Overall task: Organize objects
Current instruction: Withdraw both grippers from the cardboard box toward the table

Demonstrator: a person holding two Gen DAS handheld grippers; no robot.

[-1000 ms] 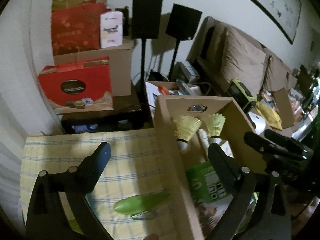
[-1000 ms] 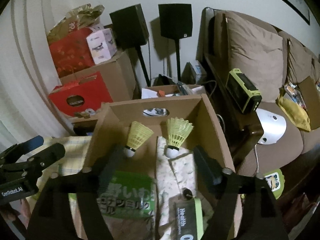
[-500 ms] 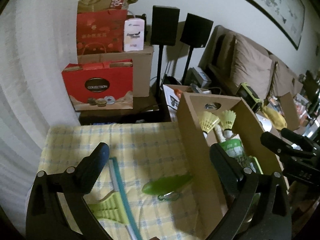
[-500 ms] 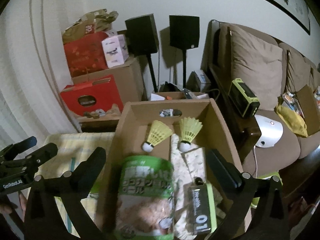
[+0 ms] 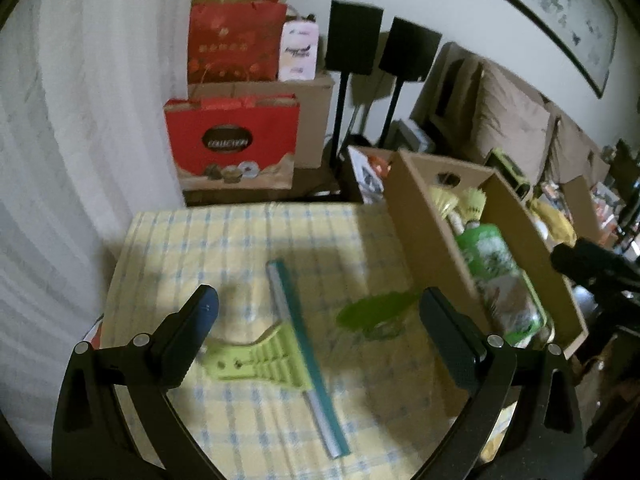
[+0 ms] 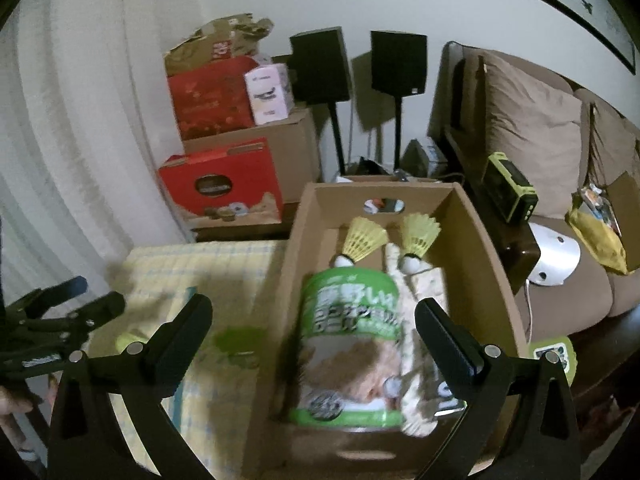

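A green squeegee with a teal blade (image 5: 294,344) and a green leaf-shaped item (image 5: 374,310) lie on the yellow checked cloth (image 5: 256,240). My left gripper (image 5: 316,312) is open and empty above them. A cardboard box (image 6: 476,248) to the right holds a green snack bag (image 6: 350,344), two yellow shuttlecocks (image 6: 364,240) and a pale patterned pack (image 6: 420,280). My right gripper (image 6: 314,320) is open and empty above the box's near end. The box also shows in the left wrist view (image 5: 424,232).
Red gift boxes (image 5: 232,148) and cardboard cartons are stacked behind the table by the wall. Two black speakers on stands (image 6: 398,64) stand behind the box. A brown sofa (image 6: 536,132) with cushions and clutter runs along the right.
Both grippers have pulled back and up from the box. The left view has swung left over the cloth, bringing the squeegee into view. Both stay open.
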